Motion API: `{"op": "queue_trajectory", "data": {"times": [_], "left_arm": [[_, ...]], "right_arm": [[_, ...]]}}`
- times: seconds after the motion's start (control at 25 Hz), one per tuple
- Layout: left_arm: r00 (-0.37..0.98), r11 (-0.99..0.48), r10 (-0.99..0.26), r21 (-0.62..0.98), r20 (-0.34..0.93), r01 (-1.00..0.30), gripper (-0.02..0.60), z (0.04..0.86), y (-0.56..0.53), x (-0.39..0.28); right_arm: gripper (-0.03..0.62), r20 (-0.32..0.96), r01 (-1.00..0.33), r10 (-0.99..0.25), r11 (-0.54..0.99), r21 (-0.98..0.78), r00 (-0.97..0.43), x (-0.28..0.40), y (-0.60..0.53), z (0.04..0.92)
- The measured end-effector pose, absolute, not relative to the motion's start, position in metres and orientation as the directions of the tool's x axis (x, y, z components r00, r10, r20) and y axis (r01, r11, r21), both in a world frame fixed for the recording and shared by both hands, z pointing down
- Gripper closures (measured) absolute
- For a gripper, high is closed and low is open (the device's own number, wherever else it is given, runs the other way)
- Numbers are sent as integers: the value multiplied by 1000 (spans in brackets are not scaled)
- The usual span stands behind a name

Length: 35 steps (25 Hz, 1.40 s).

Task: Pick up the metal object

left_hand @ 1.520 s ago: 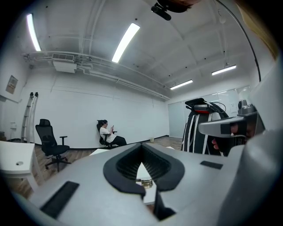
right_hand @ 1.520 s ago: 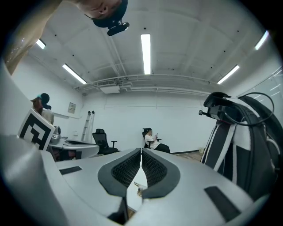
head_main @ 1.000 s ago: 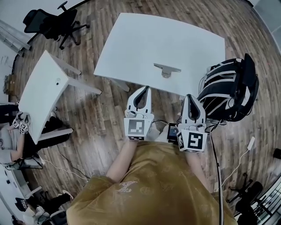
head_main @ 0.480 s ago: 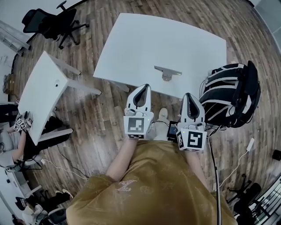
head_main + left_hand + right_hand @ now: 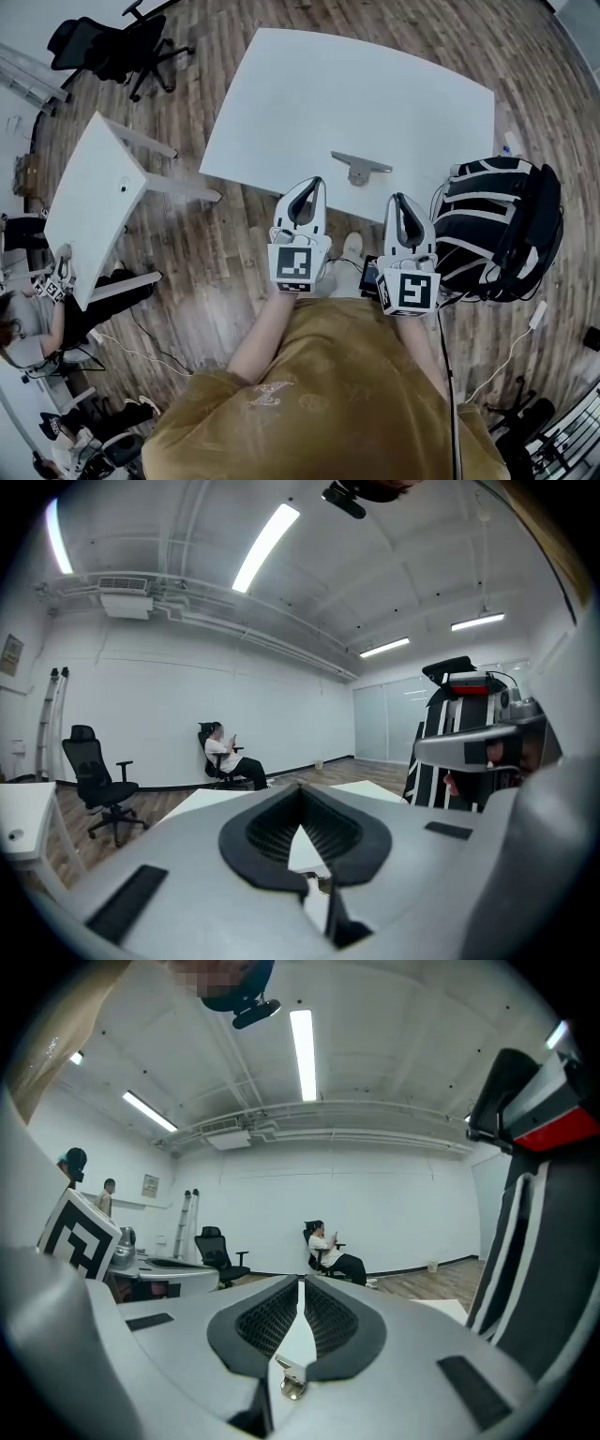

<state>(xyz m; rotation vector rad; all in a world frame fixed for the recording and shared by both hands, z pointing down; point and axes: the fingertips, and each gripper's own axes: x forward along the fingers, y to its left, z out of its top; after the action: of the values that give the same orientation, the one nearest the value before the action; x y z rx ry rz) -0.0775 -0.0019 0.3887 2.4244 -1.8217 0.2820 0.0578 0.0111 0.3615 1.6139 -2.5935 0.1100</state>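
Reaching has yet to start: the small grey metal object [image 5: 361, 169] lies untouched on the white desk [image 5: 309, 94], close to its near edge. You hold the left hand-held gripper [image 5: 314, 185] and right hand-held gripper [image 5: 398, 200] by that edge, both clenched on nothing. Neither gripper view shows the object, and its exact shape is hard to make out.

Table [image 5: 347, 84]: centre, ahead of the person.
Metal object [image 5: 359, 167]: on table, near its front edge.
Chair [image 5: 497, 234]: right of table, on floor.
Second table [image 5: 89, 192]: left, well apart.
Office chair [image 5: 112, 42]: far left, beyond second table.
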Motion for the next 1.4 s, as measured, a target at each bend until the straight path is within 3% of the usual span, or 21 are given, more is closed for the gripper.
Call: {"op": "queue_trajectory", "data": {"times": [0.52,0.84,1.4], "left_arm": [[287,-310,-931,-75,225,-948,575,401,-39,-65],[365,-398,-891,-78,268,-914,575,419,-49,-59],[382,-422,-864,-57,328,-905,575,456,-55,-48]], "right_arm": [[582,142,-864,-854,502,-20,-500,45,-31,375],[582,207,-886,-862,456,-82,-463,38,-37,398],[582,262,-897,-858,422,-132,-442,47,-42,426]]}}
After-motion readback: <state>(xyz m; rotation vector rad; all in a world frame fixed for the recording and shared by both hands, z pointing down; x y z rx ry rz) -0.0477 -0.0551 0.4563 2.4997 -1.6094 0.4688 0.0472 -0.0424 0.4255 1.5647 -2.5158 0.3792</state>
